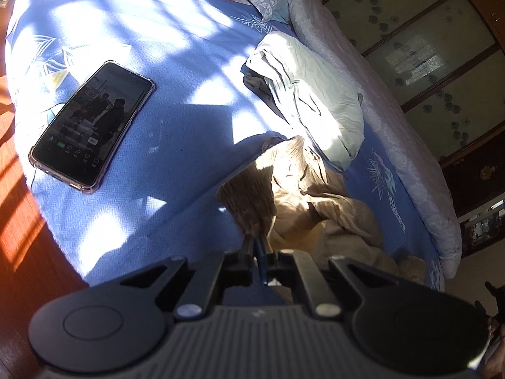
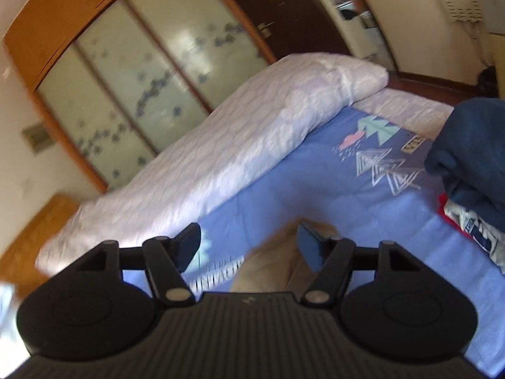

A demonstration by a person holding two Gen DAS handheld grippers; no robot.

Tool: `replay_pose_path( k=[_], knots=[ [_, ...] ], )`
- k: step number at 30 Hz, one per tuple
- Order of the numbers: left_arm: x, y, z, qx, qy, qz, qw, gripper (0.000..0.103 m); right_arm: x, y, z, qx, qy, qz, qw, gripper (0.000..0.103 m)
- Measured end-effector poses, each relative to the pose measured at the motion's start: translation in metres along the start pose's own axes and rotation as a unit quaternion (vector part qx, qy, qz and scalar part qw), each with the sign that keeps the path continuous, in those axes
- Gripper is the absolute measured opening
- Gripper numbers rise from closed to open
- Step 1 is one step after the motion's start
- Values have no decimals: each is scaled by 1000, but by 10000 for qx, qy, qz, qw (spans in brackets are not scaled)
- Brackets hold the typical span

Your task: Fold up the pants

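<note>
Pants: the tan pants lie crumpled on the blue bed sheet, near the side of the bed that is close to the person; no clear long axis can be read, because the cloth is bunched and not spread.
Left gripper: the left gripper is closed narrow on an edge of the pants, and this part of the cloth rises from the heap up to the fingertips.
Right gripper: the right gripper is wide open and holds nothing; a tan piece of the pants shows low between its fingers, but I cannot tell if it touches it. The view is blurred.
Key relation: the heap lies ahead and to the right of the left gripper, so the free end of the pants is toward the side of the right gripper. In my judgement the right gripper is the one that must take a second edge before the pants can be pulled flat.
Progress: I judge the fold is not yet begun; the pants first need spreading.
Nearby cloth: a pale grey-green garment lies just beside the pants, farther up the bed, and may touch them.
Phone: a phone lies on the sheet to the left, well apart from the pants.
Other things: a white quilt runs along the far edge, and a dark blue clothes pile is at the right.
Obstacle: the grey-green garment takes the space where the pants could be laid out, I think.
</note>
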State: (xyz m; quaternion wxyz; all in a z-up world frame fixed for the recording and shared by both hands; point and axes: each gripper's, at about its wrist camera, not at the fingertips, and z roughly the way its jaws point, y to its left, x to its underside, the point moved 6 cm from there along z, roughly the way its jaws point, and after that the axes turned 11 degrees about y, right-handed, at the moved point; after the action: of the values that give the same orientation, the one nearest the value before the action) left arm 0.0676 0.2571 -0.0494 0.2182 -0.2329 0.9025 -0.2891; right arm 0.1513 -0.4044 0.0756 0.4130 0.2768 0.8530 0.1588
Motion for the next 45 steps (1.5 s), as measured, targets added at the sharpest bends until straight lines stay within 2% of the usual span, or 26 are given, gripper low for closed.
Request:
replay_pose_path(
  k=[2,4,9,10,11,12,13,15,19,22,24,27,28,29,30,31,33,36,39,41,42,44,45],
  knots=[
    [-1,2,2,-17,51,-51,10000,3,47,-16,-1,-31,531,-180,9984,69],
    [-3,2,2,-17,52,-55,10000,3,95,-38,-5,218,933,-297,9950,69],
    [-3,-3,1,-21,50,-20,10000,3,186,-61,0,557,1889,-774,9773,70],
    [-2,-4,1,-24,56,-12,10000,3,199,-59,6,667,2080,-1016,9706,64],
    [-3,-5,0,-24,51,-4,10000,3,208,-54,11,828,2189,-1384,9623,23],
    [-4,-6,-1,-28,32,5,10000,3,211,-48,15,956,2247,-1715,9544,4],
    [-5,-7,-5,-39,-9,12,10000,3,202,-43,13,1011,2061,-1830,9559,6],
    [-10,-8,-17,-57,-164,31,9998,3,158,-31,-11,957,1235,-1969,9679,6],
    [-22,-3,-46,-114,-391,32,9992,3,71,-35,-110,972,-548,-2060,9722,6],
    [-20,2,-53,-333,-340,131,9988,3,50,-70,-178,1026,-1152,-2054,9664,6],
    [-12,9,-48,-513,-136,193,9984,3,60,-105,-203,1232,-1196,-2022,9642,7],
    [5,21,-34,-694,225,207,9971,3,94,-162,-213,1456,-814,-1382,9763,13],
    [10,26,-28,-812,321,212,9960,3,112,-178,-214,1620,-634,-1138,9782,28],
    [17,31,-22,-961,399,220,9943,3,129,-196,-209,1864,-423,-909,9774,46],
    [22,35,-17,-1094,517,227,9924,4,154,-208,-209,2214,-203,-666,9727,52],
    [29,38,-11,-1219,676,262,9899,4,166,-224,-204,2533,-13,-438,9664,54],
    [35,38,-10,-1272,859,405,9873,5,181,-241,-200,2756,276,47,9609,54],
    [25,31,-33,-1284,707,620,9873,5,171,-227,-213,2253,-38,477,9731,54],
    [-12,16,-63,-1112,194,684,9913,10,136,-185,-215,1544,-446,306,9865,54],
    [-37,-1,-65,-1128,-38,842,9900,15,112,-153,-199,945,-600,182,9936,54],
    [-51,-16,-58,-1121,-125,1021,9884,19,101,-136,-185,701,-620,103,9956,54],
    [-72,-47,-36,-983,-216,1507,9834,34,89,-109,-152,362,-521,-4,9980,54],
    [-82,-65,-16,-917,-229,1778,9795,51,87,-96,-134,217,-426,-67,9988,54]
  ],
)
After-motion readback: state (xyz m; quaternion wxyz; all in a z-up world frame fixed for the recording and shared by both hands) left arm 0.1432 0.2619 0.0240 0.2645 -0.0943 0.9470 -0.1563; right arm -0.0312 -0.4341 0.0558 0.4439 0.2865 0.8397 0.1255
